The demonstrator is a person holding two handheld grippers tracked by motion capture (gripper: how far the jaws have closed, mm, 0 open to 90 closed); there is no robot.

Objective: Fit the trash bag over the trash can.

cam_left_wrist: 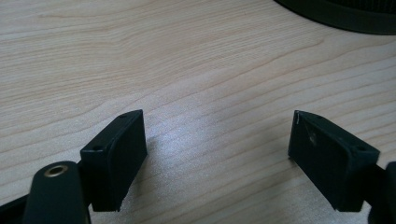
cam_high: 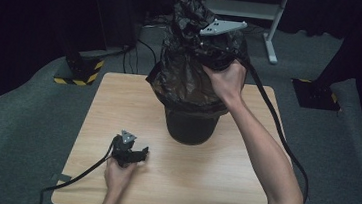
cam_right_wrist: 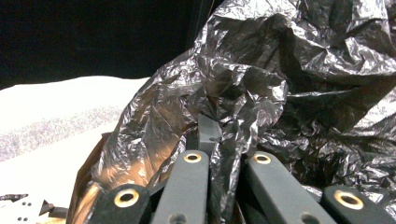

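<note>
Black plastic bag (cam_high: 188,72) pinched between closed jaws of right gripper (cam_right_wrist: 217,135), crumpled film bunched around the pads and gathered up above the bin. Right gripper (cam_high: 214,40) held high over the container, grey plate on top, cable trailing down past the forearm. Bag draped over rim of dark round bin (cam_high: 190,125), lower part hanging inside; contents of bag and bin not discernible. Bin standing upright toward far middle of wooden table (cam_high: 118,106). Left gripper (cam_high: 131,153) resting low on tabletop near front left, well apart from bin. Left gripper (cam_left_wrist: 217,154) jaws spread wide, nothing between them, bare wood beneath.
</note>
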